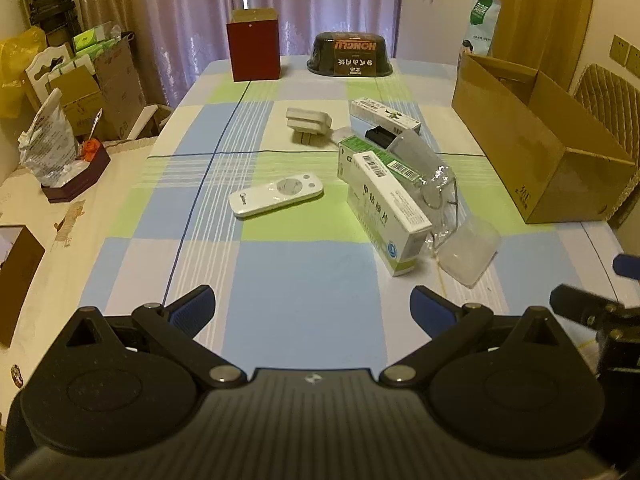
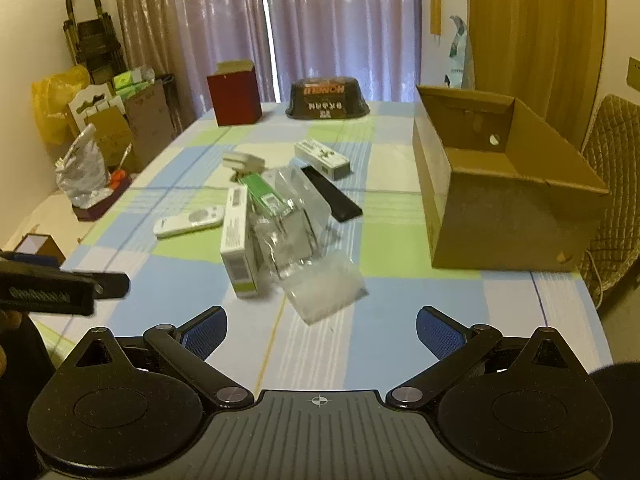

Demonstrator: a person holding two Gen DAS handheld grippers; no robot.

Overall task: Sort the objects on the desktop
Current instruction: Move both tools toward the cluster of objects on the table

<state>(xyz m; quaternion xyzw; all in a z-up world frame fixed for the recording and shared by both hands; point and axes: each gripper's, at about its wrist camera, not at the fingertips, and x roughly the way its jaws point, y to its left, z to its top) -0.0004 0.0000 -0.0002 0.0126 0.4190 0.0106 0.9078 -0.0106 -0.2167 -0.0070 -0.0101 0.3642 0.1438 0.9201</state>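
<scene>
While both tools [image 1: 312, 306] [image 2: 320, 328] hang wide open and empty, boxes [image 1: 386, 210], remote [image 1: 276, 195] and plug [image 1: 308, 123] lie loose on the desk [image 1: 280, 272]; the carton [image 2: 516, 172] looks empty.

Pale mauve curtains [image 1: 320, 4] are hanging across the far window, a bright slit of daylight showing between them. A wooden door [image 2: 536, 32] is standing at the right, beside a quilted chair [image 2: 612, 184]. The table [image 1: 304, 280] is wearing a blue, green and white checked cloth. Boxes and bags [image 1: 76, 80] are crowding the left wall.

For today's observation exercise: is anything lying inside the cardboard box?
No: in the right wrist view the cardboard box is open and its visible interior holds nothing.
</scene>
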